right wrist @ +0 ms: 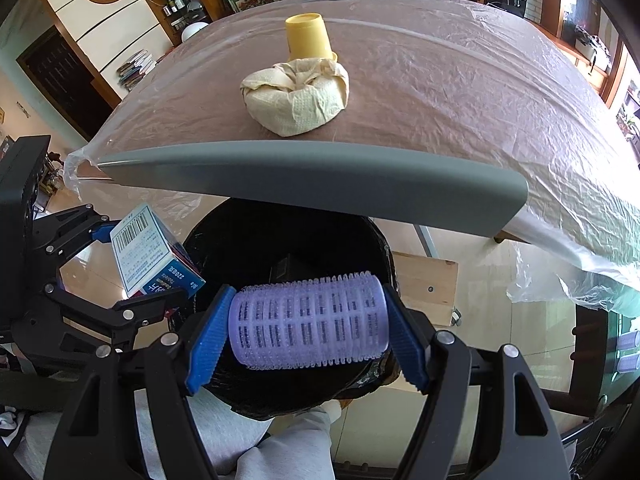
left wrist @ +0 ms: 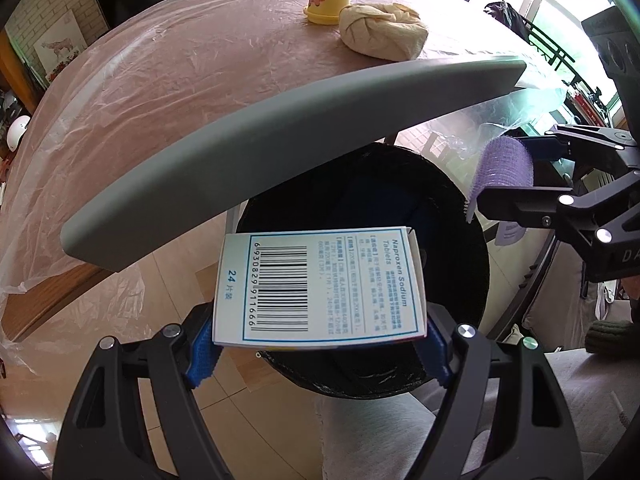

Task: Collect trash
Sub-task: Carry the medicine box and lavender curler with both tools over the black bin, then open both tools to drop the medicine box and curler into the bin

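2 grippers are hanging over 1 black-lined trash bin [right wrist: 288, 240], each gripping 1 item. The left gripper [left wrist: 318, 344] is clamping 1 medicine box [left wrist: 320, 286] between its blue pads [left wrist: 202, 356], the jaws spread about as wide as the box, with the barcode face turned up and the box sitting over the bin's near rim. The right gripper [right wrist: 306, 332] is squeezing 1 purple hair roller [right wrist: 308, 320] end to end, lying sideways between its blue pads [right wrist: 208, 336] above the near part of the bin's opening. In the right wrist view the box is showing at the left, just beside the roller.

The bin is standing on the floor below the near edge of 1 table [right wrist: 460, 92], which is draped in clear plastic sheeting and edged with a grey rim. On the table, farther off, 2 things are resting: 1 crumpled beige paper wad [right wrist: 296, 100] and, touching its far side, 1 yellow cup [right wrist: 308, 36] turned upside down.
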The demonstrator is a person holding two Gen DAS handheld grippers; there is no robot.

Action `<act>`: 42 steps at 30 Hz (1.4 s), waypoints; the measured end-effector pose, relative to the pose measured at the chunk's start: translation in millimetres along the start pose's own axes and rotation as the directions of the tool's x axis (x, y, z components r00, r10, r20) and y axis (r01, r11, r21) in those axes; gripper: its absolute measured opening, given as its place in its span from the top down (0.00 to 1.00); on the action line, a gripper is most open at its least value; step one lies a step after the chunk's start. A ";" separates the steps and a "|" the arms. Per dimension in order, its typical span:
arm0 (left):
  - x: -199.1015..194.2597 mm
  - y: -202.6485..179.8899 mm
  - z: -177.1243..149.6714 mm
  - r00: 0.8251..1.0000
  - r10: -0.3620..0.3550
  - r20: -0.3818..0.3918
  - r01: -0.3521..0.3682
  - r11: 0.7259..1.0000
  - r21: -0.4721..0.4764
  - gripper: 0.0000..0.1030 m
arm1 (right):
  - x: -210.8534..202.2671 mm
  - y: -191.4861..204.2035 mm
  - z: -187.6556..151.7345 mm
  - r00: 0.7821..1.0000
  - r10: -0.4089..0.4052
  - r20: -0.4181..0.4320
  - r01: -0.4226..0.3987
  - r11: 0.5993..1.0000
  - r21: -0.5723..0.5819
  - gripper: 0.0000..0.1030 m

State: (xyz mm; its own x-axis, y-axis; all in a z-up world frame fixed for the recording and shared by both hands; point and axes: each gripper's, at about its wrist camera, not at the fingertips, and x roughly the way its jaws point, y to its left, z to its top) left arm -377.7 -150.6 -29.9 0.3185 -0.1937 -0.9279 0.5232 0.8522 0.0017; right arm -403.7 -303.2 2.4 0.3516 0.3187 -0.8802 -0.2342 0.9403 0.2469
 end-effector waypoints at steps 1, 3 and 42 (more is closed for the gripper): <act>0.2 0.1 0.5 1.000 0.000 0.001 0.000 1.000 0.000 0.23 | 0.2 0.6 0.2 1.000 0.000 0.000 0.000 1.000 0.000 0.31; 0.4 -0.2 1.1 1.000 -0.002 0.001 0.002 1.000 0.000 0.23 | 1.0 0.1 0.4 1.000 0.000 0.001 0.000 1.000 0.002 0.31; -112.3 26.7 61.5 0.957 -0.111 0.268 0.126 0.991 -0.039 0.06 | -69.1 3.3 57.1 0.975 -0.056 0.215 0.067 0.997 -0.045 0.15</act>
State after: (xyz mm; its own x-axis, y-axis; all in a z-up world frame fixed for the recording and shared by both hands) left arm -350.9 -136.0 97.2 0.4584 -0.4102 -0.7885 0.5278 0.8394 -0.1298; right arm -377.0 -315.3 87.2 0.5505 0.2836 -0.7852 -0.2502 0.9533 0.1689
